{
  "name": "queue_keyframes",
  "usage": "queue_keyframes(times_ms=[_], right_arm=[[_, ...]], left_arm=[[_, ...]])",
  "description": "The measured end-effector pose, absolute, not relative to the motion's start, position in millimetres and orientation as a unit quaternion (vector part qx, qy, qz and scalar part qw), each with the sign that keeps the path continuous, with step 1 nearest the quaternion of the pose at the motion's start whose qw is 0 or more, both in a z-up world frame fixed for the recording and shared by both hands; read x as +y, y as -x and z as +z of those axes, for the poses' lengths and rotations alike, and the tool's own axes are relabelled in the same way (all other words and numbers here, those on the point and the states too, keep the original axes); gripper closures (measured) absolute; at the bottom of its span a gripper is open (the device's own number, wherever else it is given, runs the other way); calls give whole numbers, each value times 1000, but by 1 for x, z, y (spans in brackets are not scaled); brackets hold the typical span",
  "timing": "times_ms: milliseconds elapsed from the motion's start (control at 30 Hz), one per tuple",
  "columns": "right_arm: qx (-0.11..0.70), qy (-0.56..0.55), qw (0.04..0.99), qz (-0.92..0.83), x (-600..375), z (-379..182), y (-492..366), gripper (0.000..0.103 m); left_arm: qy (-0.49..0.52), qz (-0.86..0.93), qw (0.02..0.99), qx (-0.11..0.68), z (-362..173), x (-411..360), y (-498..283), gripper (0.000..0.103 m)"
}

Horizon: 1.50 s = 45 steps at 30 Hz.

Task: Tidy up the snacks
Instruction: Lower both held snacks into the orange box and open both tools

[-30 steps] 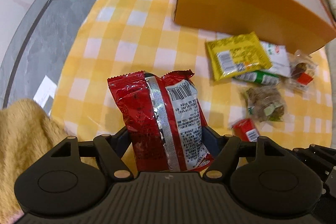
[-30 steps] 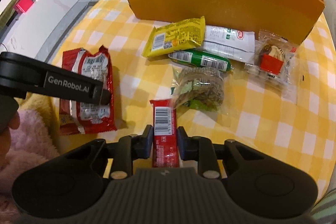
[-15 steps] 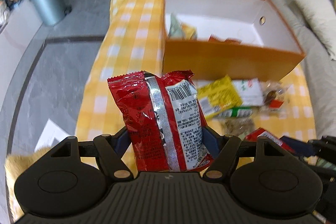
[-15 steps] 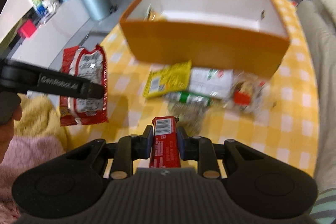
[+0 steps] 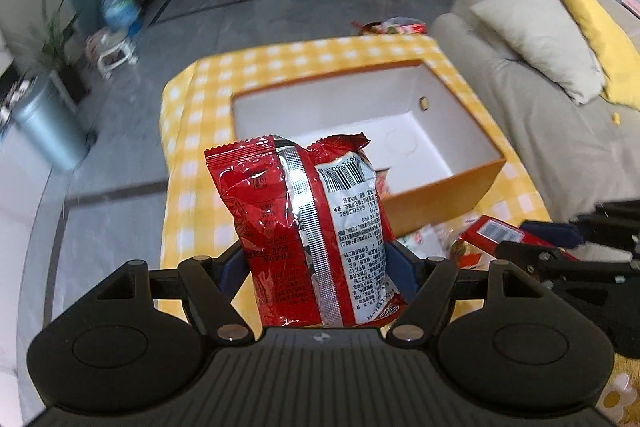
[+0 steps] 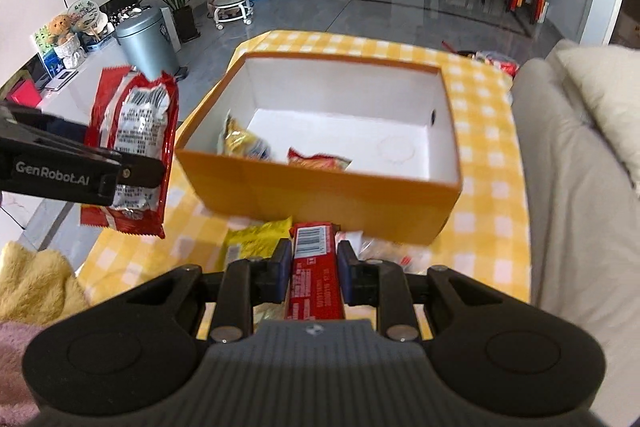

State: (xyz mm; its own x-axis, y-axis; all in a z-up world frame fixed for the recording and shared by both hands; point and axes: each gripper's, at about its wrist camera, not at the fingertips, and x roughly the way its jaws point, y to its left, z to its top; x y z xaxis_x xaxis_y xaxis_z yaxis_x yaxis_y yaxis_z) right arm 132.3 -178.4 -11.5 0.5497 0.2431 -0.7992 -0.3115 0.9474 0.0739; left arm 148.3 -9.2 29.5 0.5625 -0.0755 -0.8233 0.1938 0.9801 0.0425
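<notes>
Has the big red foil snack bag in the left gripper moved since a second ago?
Yes. The red foil snack bag rose off the checked tablecloth, toward the orange box.

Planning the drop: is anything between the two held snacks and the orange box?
Nothing visible. The red bag and red bar hang clear of the open orange box; two packets lie inside, most floor bare.

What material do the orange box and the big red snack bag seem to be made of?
Orange box: likely cardboard, matte orange outside, white inside; thin straight walls, folded edges.
Red snack bag: probably glossy plastic-foil film; it crinkles, shines, and has a silvery seam and crimped top.
</notes>
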Motion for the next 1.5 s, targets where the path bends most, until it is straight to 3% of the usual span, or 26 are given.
queue_keyframes(times_ms=[300, 667, 1133, 1500], right_arm=[[434, 50, 887, 149, -184, 7, -177, 82], [444, -5, 886, 130, -203, 6, -252, 82], [530, -69, 836, 127, -202, -68, -337, 82], [595, -85, 790, 118, -189, -124, -366, 82]], left_arm=[[-118, -115, 883, 440, 41, -35, -182, 20], [-81, -133, 877, 454, 47, -38, -244, 20], [-98, -101, 795, 589, -35, -46, -316, 20], [-102, -81, 756, 641, -78, -40, -337, 20]])
